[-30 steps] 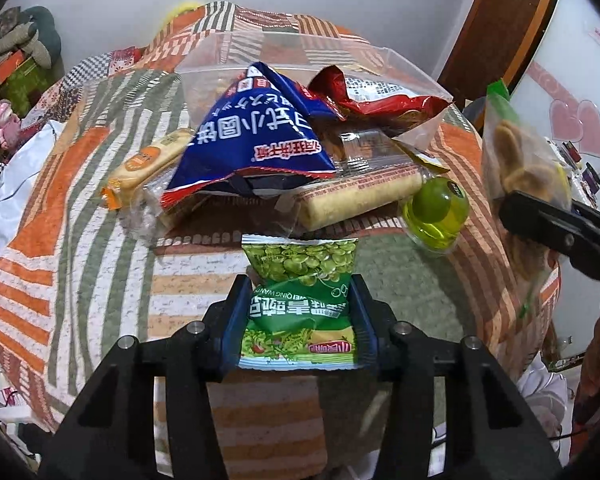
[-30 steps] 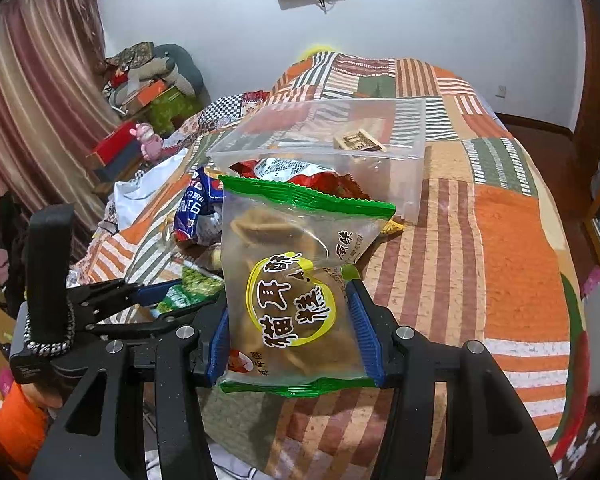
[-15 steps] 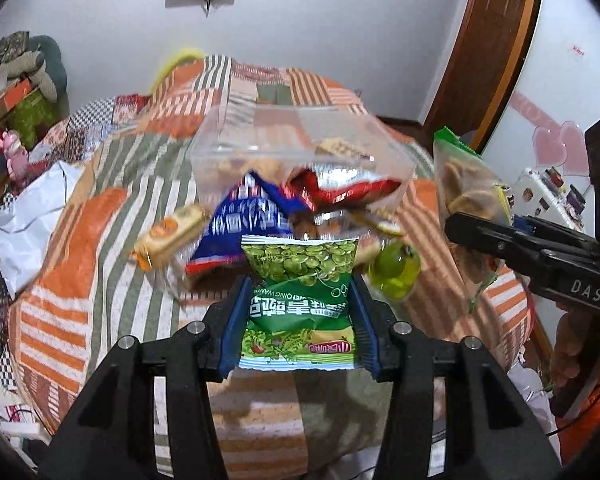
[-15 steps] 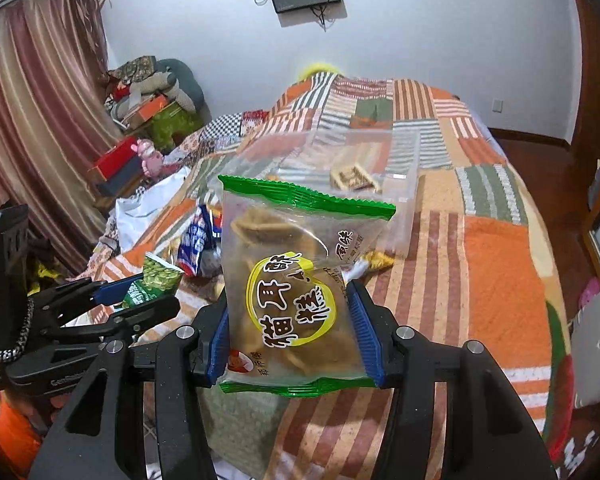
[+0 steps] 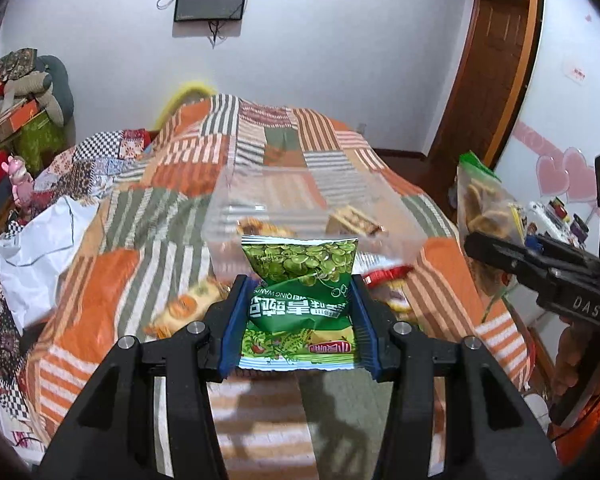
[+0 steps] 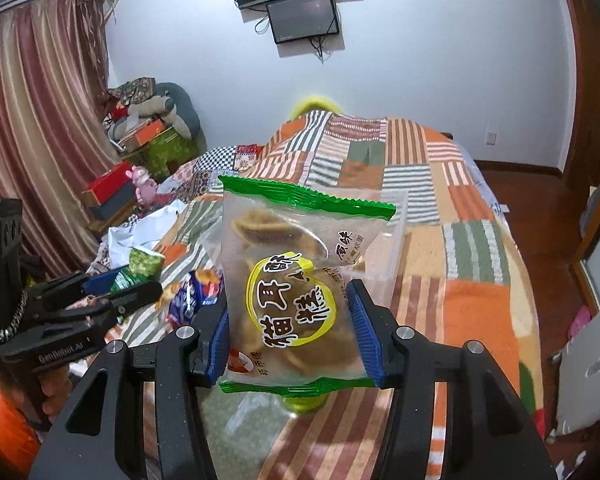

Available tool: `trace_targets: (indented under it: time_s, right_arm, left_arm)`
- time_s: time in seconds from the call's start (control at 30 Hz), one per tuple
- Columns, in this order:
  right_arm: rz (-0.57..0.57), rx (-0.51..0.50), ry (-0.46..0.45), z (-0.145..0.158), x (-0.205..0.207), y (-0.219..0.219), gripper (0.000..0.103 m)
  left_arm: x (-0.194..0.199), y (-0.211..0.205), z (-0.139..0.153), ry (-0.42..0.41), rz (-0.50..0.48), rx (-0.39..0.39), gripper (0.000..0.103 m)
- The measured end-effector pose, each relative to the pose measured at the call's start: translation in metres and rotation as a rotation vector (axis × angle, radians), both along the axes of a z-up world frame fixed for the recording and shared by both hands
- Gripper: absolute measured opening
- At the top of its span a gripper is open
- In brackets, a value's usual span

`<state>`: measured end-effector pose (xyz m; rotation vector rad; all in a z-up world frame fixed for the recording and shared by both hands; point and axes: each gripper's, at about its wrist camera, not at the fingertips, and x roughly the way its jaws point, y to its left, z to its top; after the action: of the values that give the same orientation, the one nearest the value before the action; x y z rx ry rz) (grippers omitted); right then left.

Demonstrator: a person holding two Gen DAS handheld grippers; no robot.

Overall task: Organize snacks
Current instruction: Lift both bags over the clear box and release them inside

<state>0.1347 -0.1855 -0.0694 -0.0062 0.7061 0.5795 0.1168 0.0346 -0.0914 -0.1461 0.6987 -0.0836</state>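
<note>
My left gripper (image 5: 299, 292) is shut on a green pea snack bag (image 5: 300, 280) and holds it above the bed, just before a clear plastic bin (image 5: 312, 200) with a few snacks inside. My right gripper (image 6: 287, 304) is shut on a clear cookie bag with green edges (image 6: 288, 280), also raised; the bin (image 6: 392, 248) shows behind it. The cookie bag (image 5: 484, 204) and right gripper show at the right of the left wrist view. The pea bag (image 6: 142, 264) and left gripper (image 6: 112, 292) show at the left of the right wrist view.
Loose snacks lie on the striped patchwork quilt (image 5: 120, 240): an orange-label cracker pack (image 5: 184, 304), a red bag (image 5: 384, 276), a blue bag (image 6: 196, 292). A white cloth (image 5: 40, 248) lies at the bed's left edge. Boxes and toys (image 6: 140, 136) are stacked by the curtain.
Both grippers have risen and tilted up with their bags. The bin and loose snacks now sit lower and farther in both views; the wall and TV have come into view.
</note>
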Motion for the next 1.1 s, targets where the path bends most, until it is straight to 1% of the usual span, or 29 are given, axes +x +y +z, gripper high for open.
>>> trace_targets:
  time_s: [0.23,0.47,0.6,0.83,1.03,1.1]
  right_arm:
    - [0.009,-0.006,-0.019,0.004,0.020,0.008,0.050]
    - [0.018,-0.006,-0.042,0.007,0.043,0.020,0.050]
    - [0.023,-0.015,-0.049,0.005,0.055,0.026,0.050]
    - [0.035,-0.022,-0.055,0.000,0.074,0.037,0.050]
    - [0.052,-0.015,-0.024,-0.011,0.091,0.046,0.050]
    - [0.064,-0.024,-0.011,-0.015,0.096,0.052,0.050]
  left_arm:
    - [0.024,0.013,0.005,-0.021,0.031,0.031,0.048]
    - [0.052,0.022,0.002,-0.020,0.045,0.048,0.048]
    - [0.071,0.023,-0.002,-0.027,0.046,0.075,0.048]
    - [0.099,0.029,-0.015,0.014,0.038,0.055,0.048]
    - [0.122,0.035,-0.028,0.055,0.036,0.070,0.048]
    - [0.128,0.035,-0.033,0.070,0.034,0.086,0.048]
